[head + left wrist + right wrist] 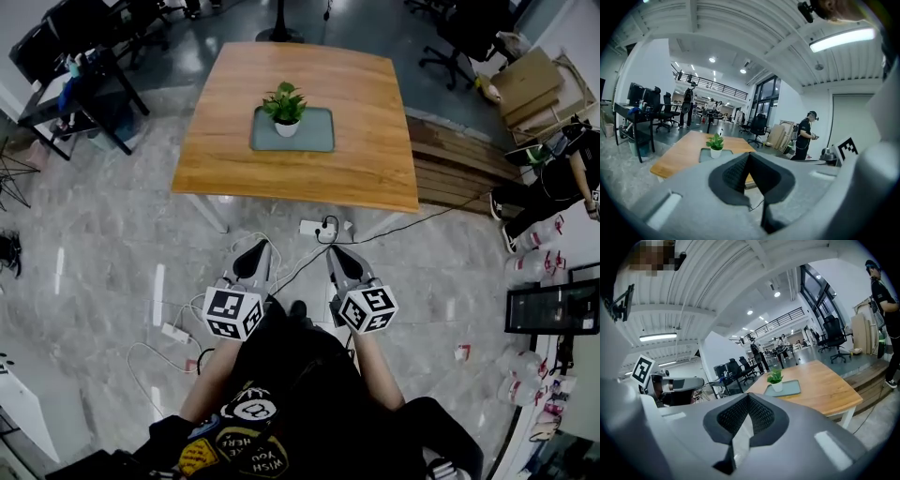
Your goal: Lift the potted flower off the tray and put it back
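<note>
1. I see one potted flower (286, 111): a small plant with green leaves in a round white pot. It stands upright on the tray (317, 141), left of the tray's middle and towards its far edge.
2. There is one tray, grey-green and rectangular with rounded corners. It lies flat around the middle of the wooden table (281, 173).
3. There is one table, with a light brown top and white legs. It stands on a grey stone-patterned floor, far ahead of me.
4. My left gripper (255, 249) has its jaws closed. The dark ribbed pads meet at the tips with nothing between them, and it holds and touches nothing.
5. My right gripper (336, 253) is closed in the same way, pads together and empty.
6. The two grippers sit side by side close to my body, over the floor and well apart from the table and the plant.
7. A white power strip (312, 228) with cables lies on the floor between the grippers and the table's near edge.
8. One person (553, 178) stands far off to the right, near some cardboard boxes (530, 80).
</note>
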A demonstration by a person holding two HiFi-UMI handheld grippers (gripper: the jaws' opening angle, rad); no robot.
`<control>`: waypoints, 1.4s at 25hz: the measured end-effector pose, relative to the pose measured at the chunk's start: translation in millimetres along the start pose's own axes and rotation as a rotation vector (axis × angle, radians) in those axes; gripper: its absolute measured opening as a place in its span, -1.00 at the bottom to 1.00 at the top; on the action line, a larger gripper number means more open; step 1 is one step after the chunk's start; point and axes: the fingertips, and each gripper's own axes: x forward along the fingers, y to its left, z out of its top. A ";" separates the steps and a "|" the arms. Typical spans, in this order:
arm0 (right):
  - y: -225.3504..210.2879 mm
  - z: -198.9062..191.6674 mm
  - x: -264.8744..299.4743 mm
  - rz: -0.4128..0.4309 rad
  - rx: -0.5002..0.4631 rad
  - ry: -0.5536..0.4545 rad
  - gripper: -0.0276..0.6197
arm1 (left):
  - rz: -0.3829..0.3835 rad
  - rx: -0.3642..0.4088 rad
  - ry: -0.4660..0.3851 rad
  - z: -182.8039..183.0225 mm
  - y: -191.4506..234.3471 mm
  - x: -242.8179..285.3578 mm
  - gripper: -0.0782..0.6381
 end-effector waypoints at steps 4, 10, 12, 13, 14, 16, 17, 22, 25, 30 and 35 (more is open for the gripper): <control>-15.1 -2.5 35.0 0.018 0.008 0.046 -0.91 | 0.026 -0.021 0.024 0.3 21.4 29.2 -0.79; -34.0 6.7 121.0 0.028 -0.011 0.056 -0.91 | 0.030 -0.016 0.030 12.3 87.9 91.0 -0.79; -41.8 12.8 155.5 0.024 -0.027 0.052 -0.91 | 0.021 -0.009 0.027 21.4 112.7 116.9 -0.79; -45.8 16.3 172.6 0.021 -0.036 0.047 -0.91 | 0.012 -0.004 0.024 26.6 124.3 129.6 -0.79; -50.2 19.7 190.2 0.016 -0.047 0.040 -0.91 | 0.001 0.002 0.021 31.6 136.1 142.3 -0.79; -61.0 25.3 228.0 -0.006 -0.071 0.028 -0.91 | -0.025 0.016 0.019 40.5 160.7 168.3 -0.79; -66.7 27.1 247.0 -0.020 -0.081 0.024 -0.91 | -0.042 0.023 0.019 44.0 172.4 181.0 -0.79; -102.2 23.0 327.6 -0.076 -0.119 0.015 -0.91 | -0.119 0.042 0.020 49.4 211.7 236.6 -0.79; -133.7 7.7 369.0 -0.092 -0.109 0.043 -0.72 | -0.127 0.060 0.019 43.6 224.3 266.5 -0.79; -182.8 -23.6 444.9 -0.122 -0.131 0.118 -0.25 | -0.103 0.069 0.049 21.4 259.1 310.9 -0.79; -227.8 -48.0 496.0 -0.180 -0.157 0.168 0.34 | -0.041 0.047 0.106 -6.7 283.1 332.7 -0.79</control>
